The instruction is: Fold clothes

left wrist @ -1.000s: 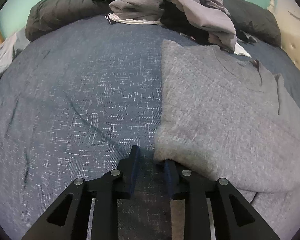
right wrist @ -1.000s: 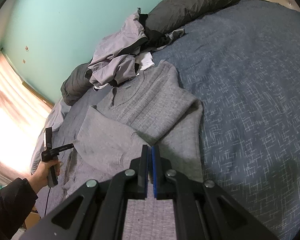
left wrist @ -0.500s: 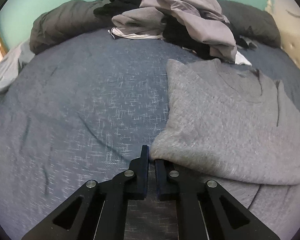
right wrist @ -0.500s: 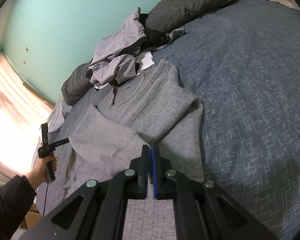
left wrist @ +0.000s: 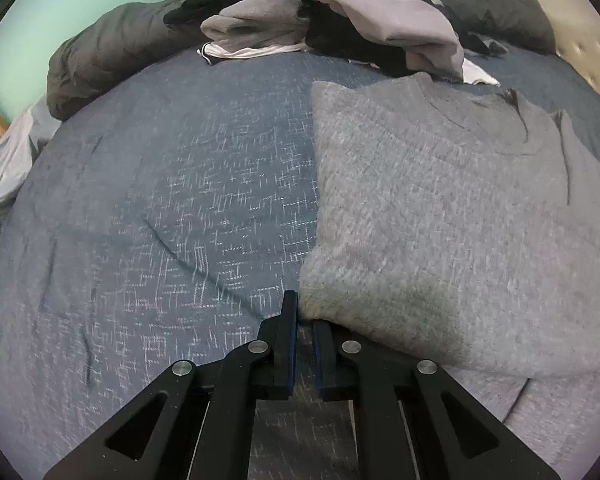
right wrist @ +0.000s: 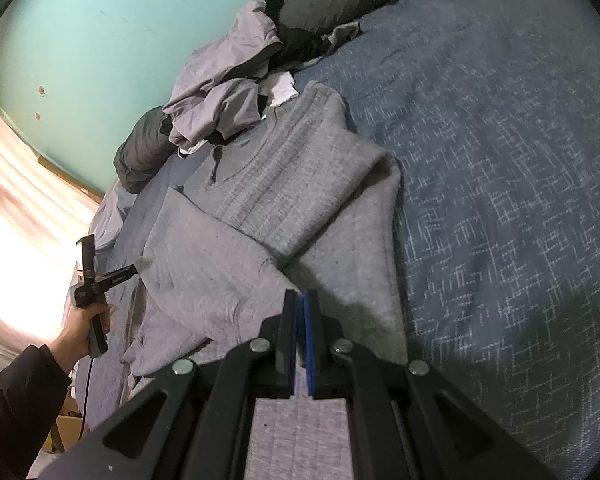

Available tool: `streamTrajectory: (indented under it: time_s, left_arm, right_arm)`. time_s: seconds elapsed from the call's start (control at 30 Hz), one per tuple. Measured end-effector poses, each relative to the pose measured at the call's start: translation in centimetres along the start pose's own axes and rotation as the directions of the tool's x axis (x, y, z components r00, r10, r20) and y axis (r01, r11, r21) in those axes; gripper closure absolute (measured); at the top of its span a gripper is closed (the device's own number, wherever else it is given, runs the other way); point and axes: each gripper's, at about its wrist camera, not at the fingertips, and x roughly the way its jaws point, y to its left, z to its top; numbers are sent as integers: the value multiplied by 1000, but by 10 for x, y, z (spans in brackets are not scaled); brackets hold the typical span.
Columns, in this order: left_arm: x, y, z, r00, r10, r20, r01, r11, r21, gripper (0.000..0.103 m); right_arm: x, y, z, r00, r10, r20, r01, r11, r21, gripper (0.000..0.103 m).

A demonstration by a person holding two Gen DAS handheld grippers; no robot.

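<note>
sweater (left wrist: pixel 440 208): grey knit, lying flat on the blue bedspread (left wrist: pixel 160 200), collar toward the pillows at the head edge, both sides already turned in over the chest, likely to narrow it into a strip before the lengthwise fold.
left gripper (left wrist: pixel 306 316): pinching the near-left corner of the folded sweater, jaws nearly together with the fluffy hem caught between the pads after just closing and easing a touch; gripping there probably to lift that corner evenly.
left gripper seen from the right wrist (right wrist: pixel 116 276): held in a hand (right wrist: pixel 80 328) at the left edge of the bed, nose touching the folded-in panel.
right gripper (right wrist: pixel 299 308): jaws pressed together, grey knit showing beneath the fingers; whether fabric is truly caught between the pads, cannot tell; hovering over the near hem, seemingly to mirror the left grip.
clothes pile (left wrist: pixel 340 12): lilac, black and white garments heaped near the head edge, just beyond the collar, presumably waiting to be folded.
pillows (left wrist: pixel 112 60): dark grey, lining the head edge behind the pile.
step in hand: judging by both grips at the near hem, preparing to carry the bottom up toward the collar.
risk: thick knit slipping from a corner-only pinch, skewing the fold.
</note>
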Motion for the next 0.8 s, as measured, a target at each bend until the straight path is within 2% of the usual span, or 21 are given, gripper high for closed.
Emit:
streamTrajectory:
  time_s: [0.07,0.13,0.23,0.33,0.37,0.4,0.5,0.8]
  left_arm:
    - [-7,4,-2,1000,-19,10,20,1000,-16,92]
    - [-14,9,-6,999,-44,25,46,997,-68,77]
    - [-24,22,-14,995,-94,41,100,980,-173,67]
    - [-33,21,-20,994,-94,51,101,980,-171,66]
    - [-35,19,-21,995,-88,52,95,983,-160,66]
    - [-38,17,-22,995,-84,55,92,985,-147,66]
    - [-45,12,-23,994,-92,65,100,986,-132,66]
    - [-66,4,-28,987,-131,94,143,982,-123,65]
  right_arm:
    - [2,-4,0,1000,12,-1,-12,1000,16,100]
    - [3,-8,1,1000,28,1,-28,999,34,97]
    - [8,-14,-1,1000,18,-18,-16,998,66,97]
    - [10,-19,-3,999,9,-31,-6,995,100,81]
    - [8,-20,-3,1000,18,-24,-15,994,112,72]
    - [6,-20,-3,1000,22,-18,-20,993,117,70]
    - [0,-18,-3,1000,21,-9,-20,993,116,70]
    - [5,-3,-20,996,-41,-85,45,998,48,70]
